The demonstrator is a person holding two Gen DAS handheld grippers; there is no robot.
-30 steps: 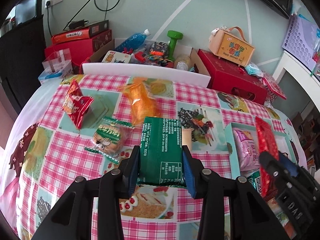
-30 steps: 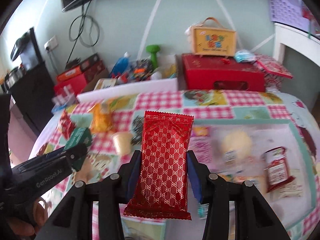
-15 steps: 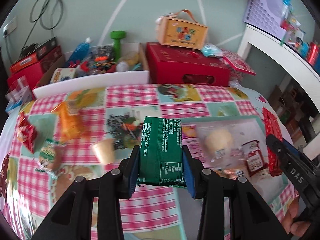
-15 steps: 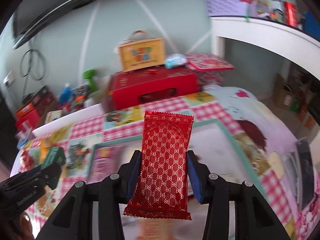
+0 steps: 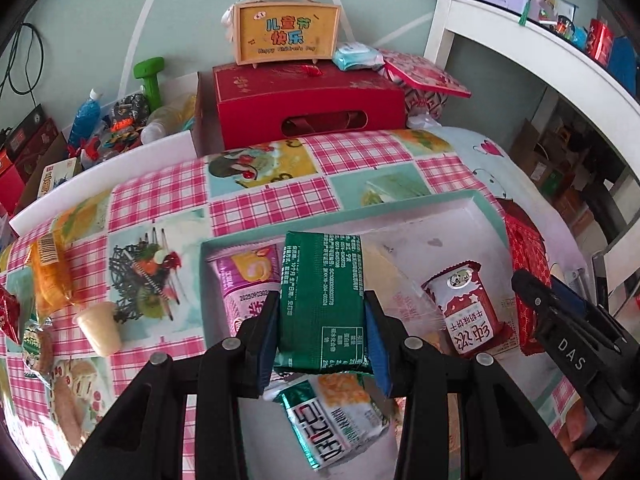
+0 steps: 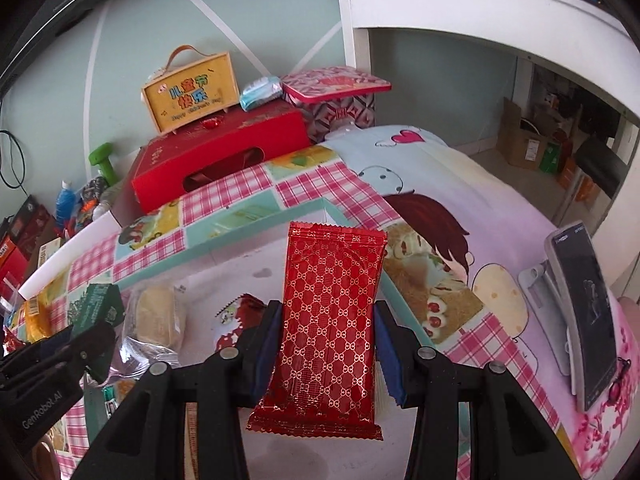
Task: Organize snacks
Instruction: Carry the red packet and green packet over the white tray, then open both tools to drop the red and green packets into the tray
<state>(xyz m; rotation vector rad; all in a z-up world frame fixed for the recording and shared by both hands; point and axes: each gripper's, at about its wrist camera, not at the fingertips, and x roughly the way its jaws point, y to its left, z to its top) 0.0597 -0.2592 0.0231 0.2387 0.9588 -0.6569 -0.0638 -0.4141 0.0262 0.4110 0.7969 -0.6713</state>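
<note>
The left gripper [image 5: 322, 334] has its jaws pinching a dark green snack packet [image 5: 322, 300] by its long sides; the wrapper is glossy foil with columns of small white print and a crimped lower edge, and it is held above the shallow teal-rimmed tray [image 5: 360, 210] on the tabletop [image 5: 260, 184], which is covered in a pink checked cloth. In the tray beneath it lie a purple-and-pink cake-roll packet [image 5: 244, 280], a red pouch with white lettering [image 5: 466, 312], a clear-wrapped pale bun [image 6: 158, 314] and a green-and-white packet with an orange picture [image 5: 336, 416]. The right gripper [image 6: 328, 344] has its jaws clamped on a red snack packet [image 6: 332, 320], a flat shiny wrapper patterned all over with a gold lattice, zigzag-cut at top and bottom, held upright over the tray's near right part. To the left, outside the tray, an orange packet [image 5: 48, 272] and a small cream cup [image 5: 100, 326] lie on the cloth. Behind the tabletop a red box [image 5: 308, 104] carries a yellow case with a handle [image 5: 286, 34].
</note>
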